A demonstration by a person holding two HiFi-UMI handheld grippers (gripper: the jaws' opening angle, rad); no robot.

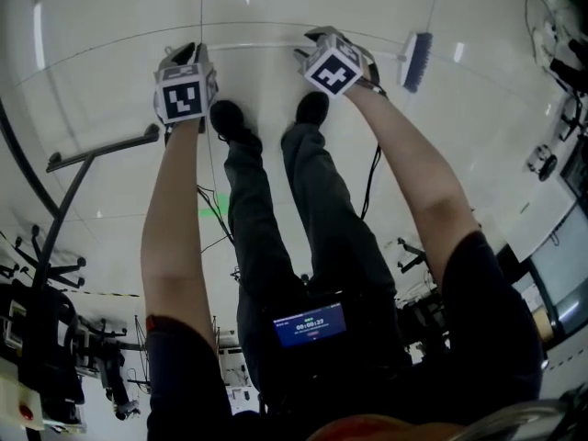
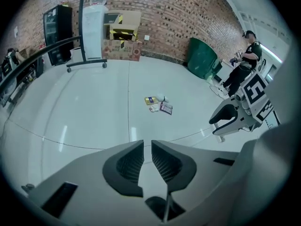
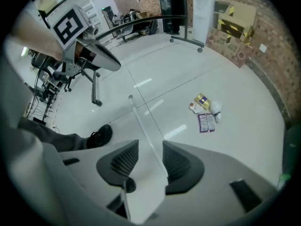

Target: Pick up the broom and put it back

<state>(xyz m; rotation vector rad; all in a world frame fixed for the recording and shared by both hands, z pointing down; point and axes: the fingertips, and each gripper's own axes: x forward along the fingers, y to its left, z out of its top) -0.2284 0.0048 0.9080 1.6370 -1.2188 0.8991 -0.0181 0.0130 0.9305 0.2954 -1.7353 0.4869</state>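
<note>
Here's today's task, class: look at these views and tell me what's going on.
A person stands on a pale glossy floor, a gripper in each hand, both pointing down. The right gripper has its jaws closed on a white handle, apparently that of the blue-bristled broom whose head shows beside it in the head view. The left gripper holds nothing; its jaws stand slightly apart. A few small packets lie on the floor ahead.
</note>
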